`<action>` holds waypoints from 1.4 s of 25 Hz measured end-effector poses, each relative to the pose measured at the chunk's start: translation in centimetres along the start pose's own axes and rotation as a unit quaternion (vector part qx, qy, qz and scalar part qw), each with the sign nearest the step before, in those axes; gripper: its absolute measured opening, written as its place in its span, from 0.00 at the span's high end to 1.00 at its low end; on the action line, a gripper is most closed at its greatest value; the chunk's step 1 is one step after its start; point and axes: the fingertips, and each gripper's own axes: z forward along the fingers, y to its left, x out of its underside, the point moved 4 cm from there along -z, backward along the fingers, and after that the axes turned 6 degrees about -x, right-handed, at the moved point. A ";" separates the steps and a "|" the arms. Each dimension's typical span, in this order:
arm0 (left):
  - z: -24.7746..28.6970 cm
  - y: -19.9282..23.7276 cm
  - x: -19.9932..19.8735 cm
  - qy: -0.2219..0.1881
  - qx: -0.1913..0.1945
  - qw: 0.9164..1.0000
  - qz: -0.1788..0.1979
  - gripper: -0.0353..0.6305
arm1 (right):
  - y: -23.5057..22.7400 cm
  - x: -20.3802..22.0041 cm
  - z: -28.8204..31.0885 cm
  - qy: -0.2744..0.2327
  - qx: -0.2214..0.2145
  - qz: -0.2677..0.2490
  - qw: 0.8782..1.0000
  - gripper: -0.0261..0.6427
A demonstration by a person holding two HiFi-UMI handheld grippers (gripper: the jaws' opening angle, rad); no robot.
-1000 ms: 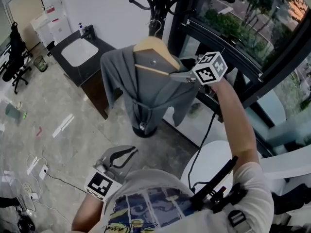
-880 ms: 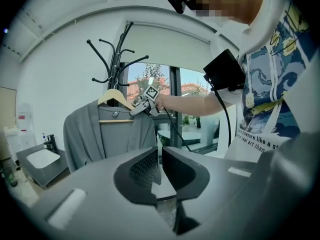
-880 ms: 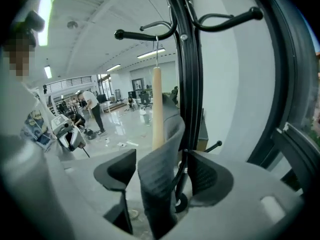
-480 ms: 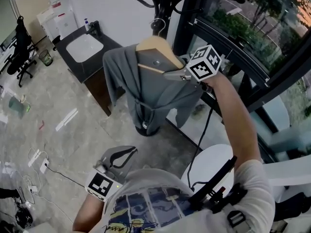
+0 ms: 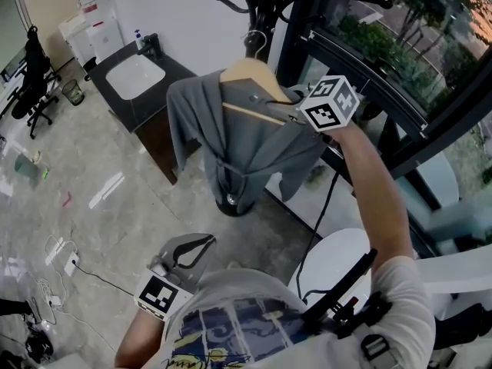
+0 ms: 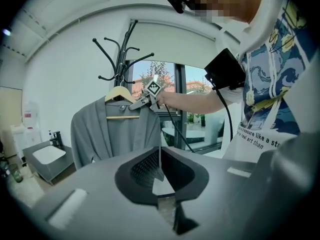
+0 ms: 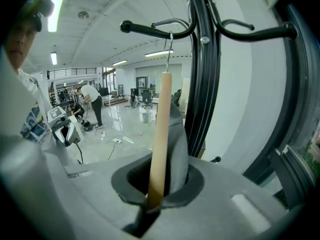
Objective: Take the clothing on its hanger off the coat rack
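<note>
Right tongs [image 5: 274, 114] have closed onto grey-draped wooden hanger [image 5: 250, 77].

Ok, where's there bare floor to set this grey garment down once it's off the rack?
Bare tiles lie between the sink counter and the left gripper. Crowded: cables at lower left, the coat rack base and window frame behind the hanger, which the right gripper clamps.
</note>
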 end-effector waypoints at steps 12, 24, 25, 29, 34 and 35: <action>-3.0 0.9 1.1 -0.002 0.007 1.000 -0.006 0.92 | 0.9 -0.4 -1.3 -0.001 0.053 0.010 0.999 0.96; -6.7 1.5 2.0 -0.007 0.028 1.000 -0.006 0.92 | 3.5 -2.8 -4.0 -0.027 0.076 0.023 0.996 0.96; -6.9 1.6 2.2 -0.007 0.028 1.000 -0.007 0.92 | 3.9 -3.0 -4.1 -0.027 0.078 0.021 0.996 0.96; -7.8 1.8 2.6 -0.009 0.037 0.999 -0.005 0.92 | 5.5 -3.6 -4.5 -0.030 0.089 0.016 0.995 0.96; -9.3 2.2 3.1 -0.009 0.053 0.999 -0.004 0.92 | 7.7 -3.8 -4.7 -0.030 0.103 0.019 0.994 0.96; -9.6 2.2 3.2 -0.009 0.055 0.998 -0.003 0.92 | 8.1 -3.7 -4.6 -0.030 0.105 0.020 0.994 0.96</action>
